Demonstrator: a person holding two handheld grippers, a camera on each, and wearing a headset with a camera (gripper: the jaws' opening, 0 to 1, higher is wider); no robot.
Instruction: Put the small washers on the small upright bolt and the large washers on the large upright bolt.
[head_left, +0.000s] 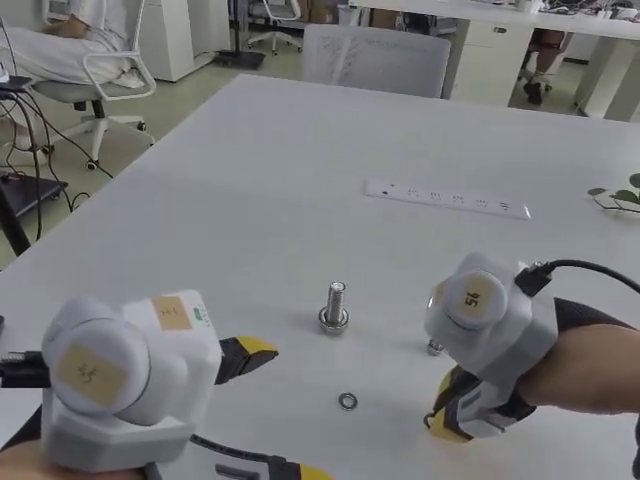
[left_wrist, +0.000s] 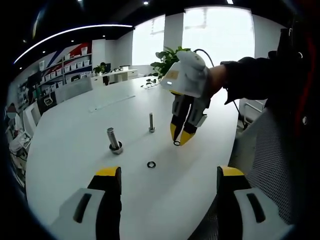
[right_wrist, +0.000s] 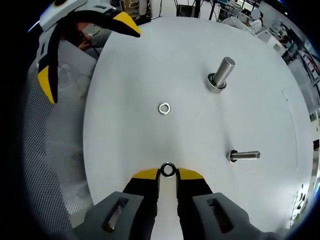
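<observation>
My right hand-held gripper (right_wrist: 168, 175) had its yellow-tipped jaws drawn almost together, clamped on a silver metal washer (right_wrist: 168, 170) held edge-on between the tips. In the left gripper view, the right hand-held gripper (left_wrist: 180, 136) pointed down at the white counter (left_wrist: 75, 130), with the held washer (left_wrist: 176, 143) low over the surface. I could not tell whether it touched.

My left hand-held gripper (left_wrist: 169, 172) had its jaws set wide apart with nothing between them. In the head view it (head_left: 280, 410) sat at the near edge of the counter (head_left: 250, 190), well apart from the right hand-held gripper (head_left: 455, 412).

The small upright silver bolt (right_wrist: 244, 155) stood near the right hand-held gripper, apart from the held washer. In the head view that gripper partly hid this bolt (head_left: 435, 347). A second silver washer (head_left: 347, 401) lay flat on the counter between the two hand-held grippers. The large upright silver bolt (head_left: 335, 305) stood beyond that washer. A long white power strip (head_left: 447, 198) lay farther back.
</observation>
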